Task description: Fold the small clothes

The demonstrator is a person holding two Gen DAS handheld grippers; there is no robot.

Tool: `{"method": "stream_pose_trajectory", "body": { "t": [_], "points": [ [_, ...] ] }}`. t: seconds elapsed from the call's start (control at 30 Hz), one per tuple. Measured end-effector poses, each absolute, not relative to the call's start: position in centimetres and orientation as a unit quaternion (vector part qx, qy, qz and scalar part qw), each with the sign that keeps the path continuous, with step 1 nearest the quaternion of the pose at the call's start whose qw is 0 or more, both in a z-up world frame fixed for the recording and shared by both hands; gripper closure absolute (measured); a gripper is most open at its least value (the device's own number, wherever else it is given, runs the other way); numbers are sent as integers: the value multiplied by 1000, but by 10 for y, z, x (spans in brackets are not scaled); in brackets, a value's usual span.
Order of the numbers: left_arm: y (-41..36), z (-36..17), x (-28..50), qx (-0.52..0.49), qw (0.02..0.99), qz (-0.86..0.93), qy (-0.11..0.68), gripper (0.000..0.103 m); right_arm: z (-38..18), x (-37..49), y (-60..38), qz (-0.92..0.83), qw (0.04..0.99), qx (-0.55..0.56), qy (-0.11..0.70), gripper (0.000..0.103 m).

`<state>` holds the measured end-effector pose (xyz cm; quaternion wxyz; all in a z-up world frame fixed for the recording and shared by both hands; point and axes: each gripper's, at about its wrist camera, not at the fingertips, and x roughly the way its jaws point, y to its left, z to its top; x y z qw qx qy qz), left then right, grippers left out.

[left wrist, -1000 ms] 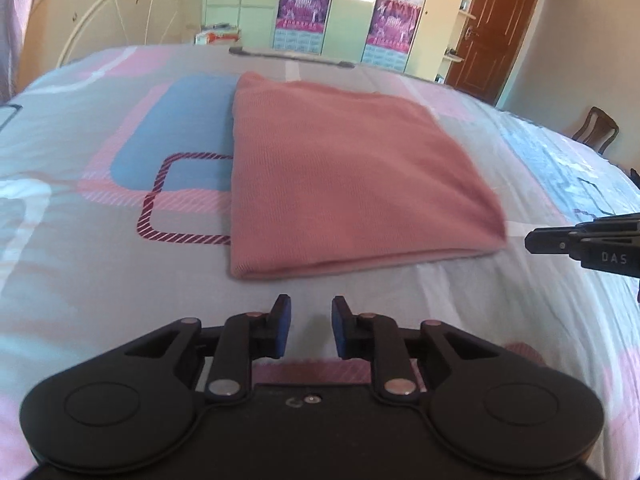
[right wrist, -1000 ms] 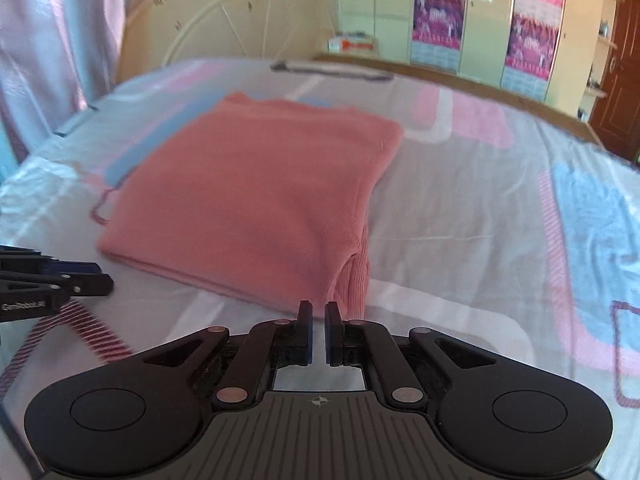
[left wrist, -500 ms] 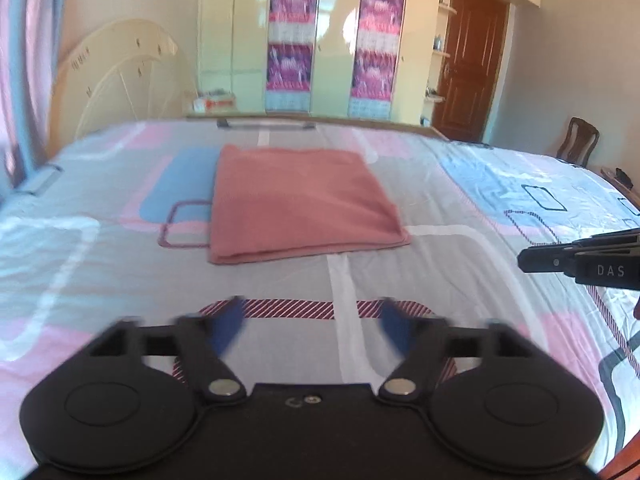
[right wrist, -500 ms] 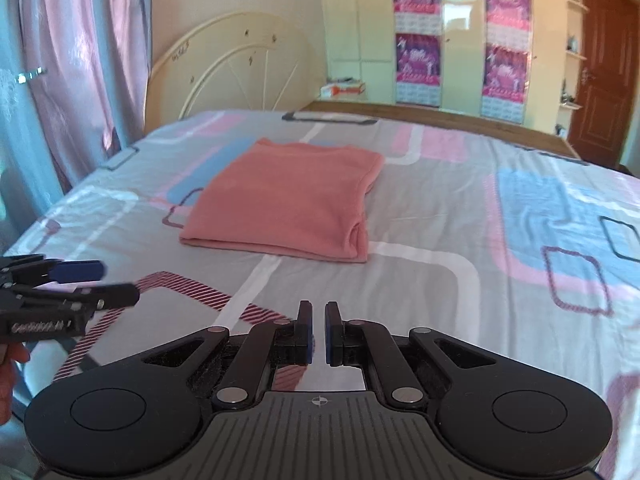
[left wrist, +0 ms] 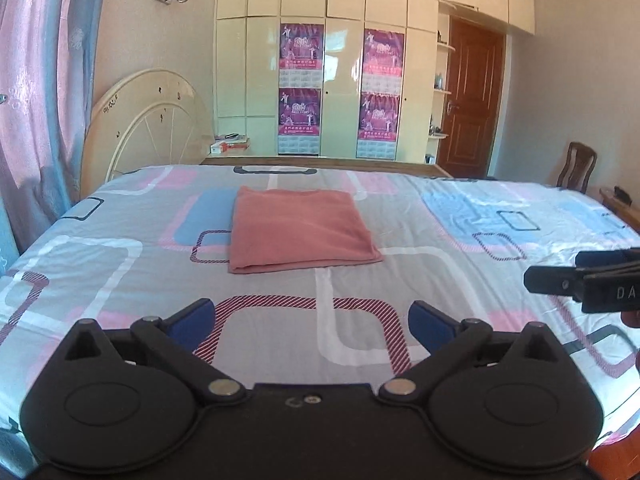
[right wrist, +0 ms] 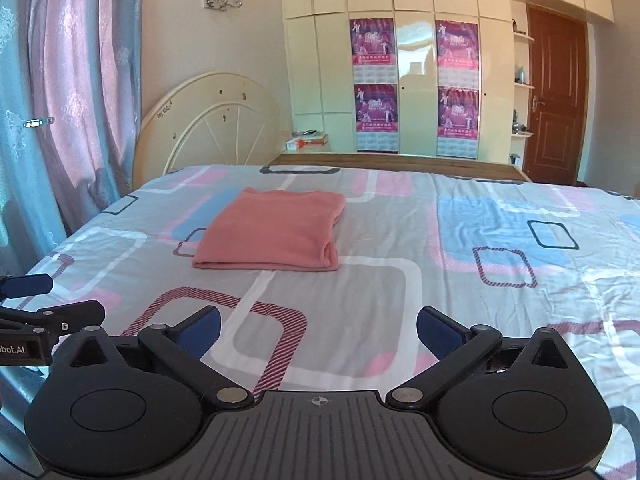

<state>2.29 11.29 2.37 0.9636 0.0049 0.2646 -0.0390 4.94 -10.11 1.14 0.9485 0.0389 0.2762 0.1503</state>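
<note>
Pink garment (left wrist: pixel 298 236): folded into a flat rectangle, lying on the bed's far half, well short of the wooden footboard.
Garment folds: layered edges show only at its near right corner in the right wrist view (right wrist: pixel 276 232); what kind of clothing it is cannot be told.
Bed (left wrist: pixel 120 280): patterned sheet of grey, pink and blue rounded rectangles; its near edge is hidden behind both claw bodies.
Left claw (left wrist: pixel 312 322): over the bed's near part, well apart from the garment, jaws opening and spread wide, nothing between them.
Right claw (right wrist: pixel 318 326): also over the bed's near part, jaws opening and spread wide, only sheet between them.
Cut off: in the left wrist view the right claw is clipped by the frame's right edge; a bit of a hand (left wrist: pixel 632 318) shows beneath it.
Wardrobe (right wrist: pixel 416 80): beyond the bed's far end; poster print too small to read.
</note>
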Motion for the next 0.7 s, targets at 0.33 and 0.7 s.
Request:
{"method": "stream_pose_trajectory", "body": {
  "t": [0.33, 0.7],
  "points": [
    [108, 33, 13, -2, 966, -46, 255, 0, 28, 26, -105, 144, 952, 36, 267, 0],
    [113, 33, 7, -6, 966, -38, 254, 0, 31, 23, -97, 152, 953, 20, 262, 0]
  ]
}}
